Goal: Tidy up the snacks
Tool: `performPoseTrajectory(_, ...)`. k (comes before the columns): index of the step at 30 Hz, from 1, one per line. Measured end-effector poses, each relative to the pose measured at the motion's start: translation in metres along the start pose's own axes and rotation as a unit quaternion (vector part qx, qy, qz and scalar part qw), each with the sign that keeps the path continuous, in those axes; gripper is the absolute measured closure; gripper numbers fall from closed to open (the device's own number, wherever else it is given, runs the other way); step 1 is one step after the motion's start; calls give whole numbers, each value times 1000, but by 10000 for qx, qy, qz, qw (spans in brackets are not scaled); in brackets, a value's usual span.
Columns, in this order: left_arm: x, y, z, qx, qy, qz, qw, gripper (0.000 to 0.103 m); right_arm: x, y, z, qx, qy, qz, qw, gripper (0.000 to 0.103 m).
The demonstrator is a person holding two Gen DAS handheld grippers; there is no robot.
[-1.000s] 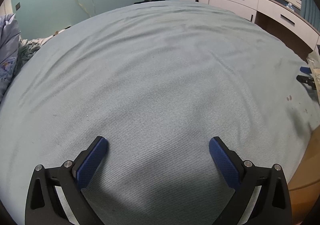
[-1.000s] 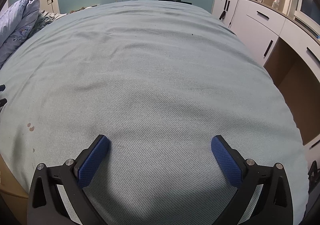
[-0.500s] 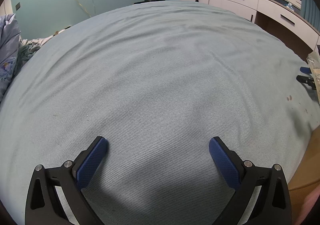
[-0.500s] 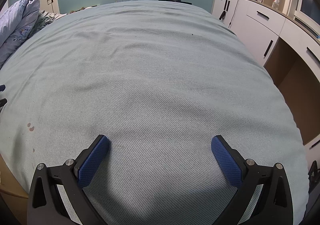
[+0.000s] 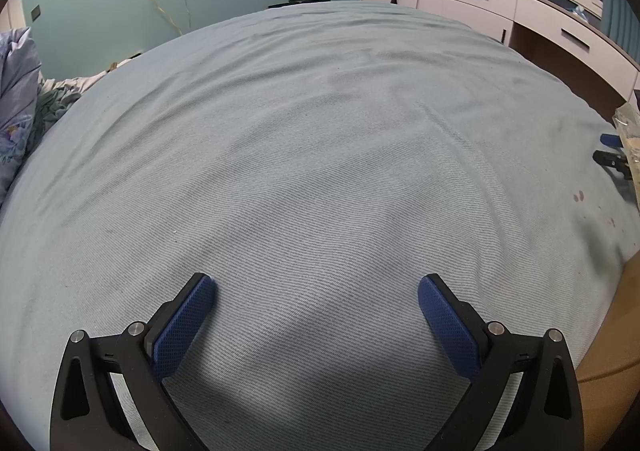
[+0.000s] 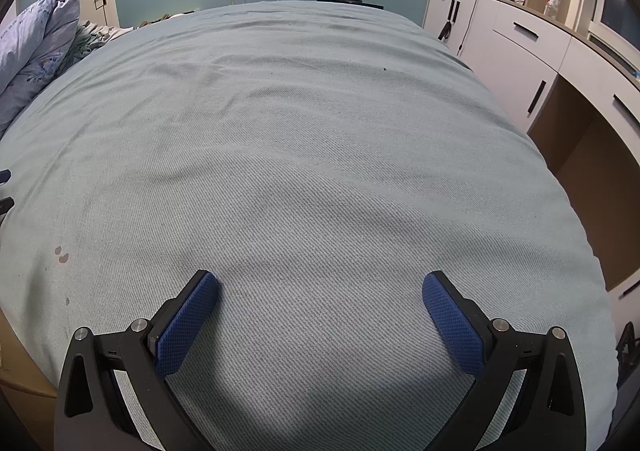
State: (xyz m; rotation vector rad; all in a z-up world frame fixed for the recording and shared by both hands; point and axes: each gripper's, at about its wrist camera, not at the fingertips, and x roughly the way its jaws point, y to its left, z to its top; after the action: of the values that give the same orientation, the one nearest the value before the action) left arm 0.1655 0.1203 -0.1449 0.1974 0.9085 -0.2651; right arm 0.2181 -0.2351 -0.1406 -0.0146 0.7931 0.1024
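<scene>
My left gripper (image 5: 316, 283) hangs open low over a pale blue-green bed sheet (image 5: 320, 155), with nothing between its blue pads. My right gripper (image 6: 320, 279) is open too, over the same sheet (image 6: 304, 155), and is also empty. A clear crinkled packet (image 5: 627, 131) with pale contents shows at the far right edge of the left wrist view. A blue and black gripper tip (image 5: 610, 157) lies right beside it. I see no other snack in either view.
A bunched quilt (image 6: 36, 47) lies at the head of the bed on the left. White drawers and cabinets (image 6: 520, 51) with bottles on top run along the right side. A wooden edge (image 5: 616, 331) borders the bed near me. Small dark stains (image 6: 61, 254) mark the sheet.
</scene>
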Motion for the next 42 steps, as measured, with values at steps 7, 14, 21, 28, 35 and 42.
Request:
performPoseTrajectory(7, 0, 0, 0, 4, 1, 2, 10000, 0, 1, -1, 1, -11, -7, -14, 10000, 0)
performPoseTrajectory(14, 0, 0, 0, 4, 0, -1, 10000, 0, 3, -6, 3, -2, -16, 12, 10000, 0)
performPoseTrajectory(21, 0, 0, 0, 7, -1, 1, 10000, 0, 1, -8, 4, -17, -29, -2, 10000, 0)
performPoseTrajectory(28, 0, 0, 0, 9, -3, 1, 10000, 0, 1, -6, 4, -25, -30, -12, 10000, 0)
performPoseTrajectory(35, 0, 0, 0, 9, -1, 1, 10000, 0, 1, -6, 4, -21, -28, -5, 10000, 0)
performPoseTrajectory(42, 0, 1, 0, 10, -3, 2, 10000, 0, 1, -6, 4, -18, -28, 1, 10000, 0)
